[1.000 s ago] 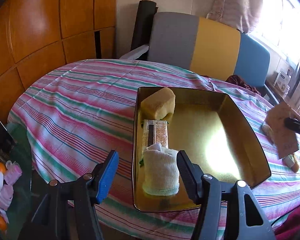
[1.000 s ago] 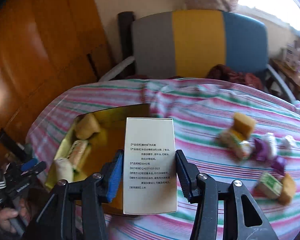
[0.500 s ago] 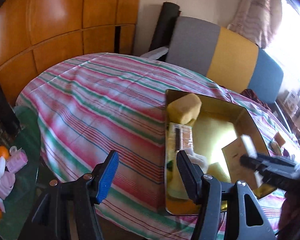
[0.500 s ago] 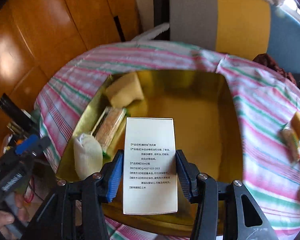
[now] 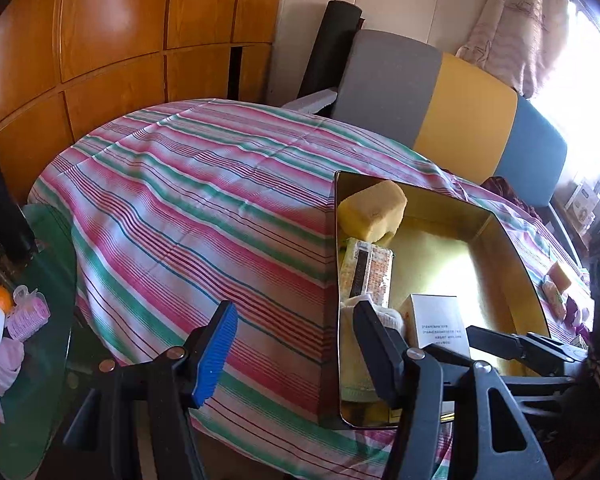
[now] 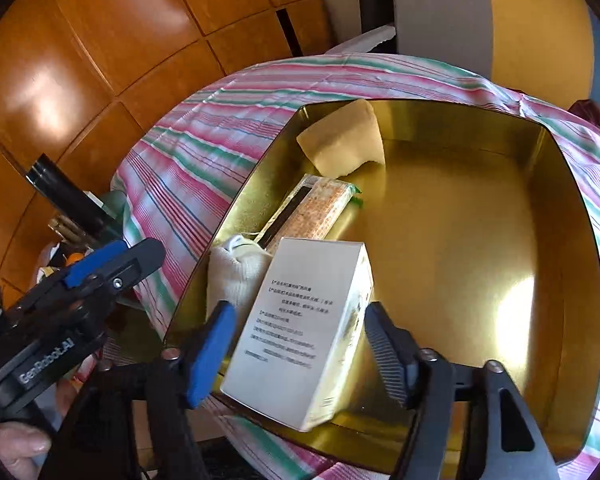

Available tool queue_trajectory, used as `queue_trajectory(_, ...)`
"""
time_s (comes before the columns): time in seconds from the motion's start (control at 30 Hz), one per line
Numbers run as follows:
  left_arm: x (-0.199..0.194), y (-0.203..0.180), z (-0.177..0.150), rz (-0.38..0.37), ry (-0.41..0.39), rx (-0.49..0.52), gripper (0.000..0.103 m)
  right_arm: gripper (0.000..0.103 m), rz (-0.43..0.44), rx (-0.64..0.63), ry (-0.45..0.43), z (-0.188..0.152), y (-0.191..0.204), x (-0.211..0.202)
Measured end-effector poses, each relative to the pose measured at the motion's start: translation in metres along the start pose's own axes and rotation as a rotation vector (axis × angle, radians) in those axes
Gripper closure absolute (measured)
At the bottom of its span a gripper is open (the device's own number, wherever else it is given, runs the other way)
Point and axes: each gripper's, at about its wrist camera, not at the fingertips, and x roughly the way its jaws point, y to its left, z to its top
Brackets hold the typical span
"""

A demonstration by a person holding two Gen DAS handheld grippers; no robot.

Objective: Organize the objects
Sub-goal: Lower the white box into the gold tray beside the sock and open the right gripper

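The right gripper (image 6: 296,344) hangs over the near edge of the gold tray (image 6: 452,216), its jaws opening. The white box (image 6: 300,320) lies between them, tilted, its far end down in the tray and its near end over the tray's rim; the pads stand clear of its sides, so the box is released. The box leans against the white cloth roll (image 6: 236,272) at its left. Beyond the roll lies a flat packet (image 6: 316,208), and past that a yellow sponge (image 6: 344,140) in the tray's far left corner.

The left gripper (image 5: 292,344) is spread wide with nothing between its jaws, held over the striped cloth (image 5: 188,200) on the bench, just left of the tray (image 5: 512,256). From this view the box (image 5: 436,320) sits in the tray's near part beside the roll (image 5: 380,316), with the right gripper's fingers (image 5: 496,344) reaching in from the right. A few small items (image 5: 556,288) rest on the cloth to the right of the tray.
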Motion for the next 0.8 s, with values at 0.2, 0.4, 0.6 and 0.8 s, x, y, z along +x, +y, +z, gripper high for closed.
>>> queue_trajectory(0.2, -0.008, -0.006, 0.003, -0.005, -0.025, 0.017, 0.042, 0.027, -0.008, 0.03, -0.055, -0.002, -0.006, -0.02)
queue_trajectory(0.4, -0.018, -0.014, 0.004, -0.004, -0.046, 0.046, 0.042, 0.027, -0.04, 0.044, -0.097, -0.003, -0.014, -0.038)
queue_trajectory(0.6, -0.029, -0.026, 0.005, -0.013, -0.068, 0.093, 0.042, 0.026, -0.089, 0.029, -0.129, -0.008, -0.022, -0.057)
queue_trajectory(0.8, -0.036, -0.043, 0.004, -0.047, -0.076, 0.136, 0.042, 0.025, -0.137, 0.043, -0.168, -0.012, -0.037, -0.076)
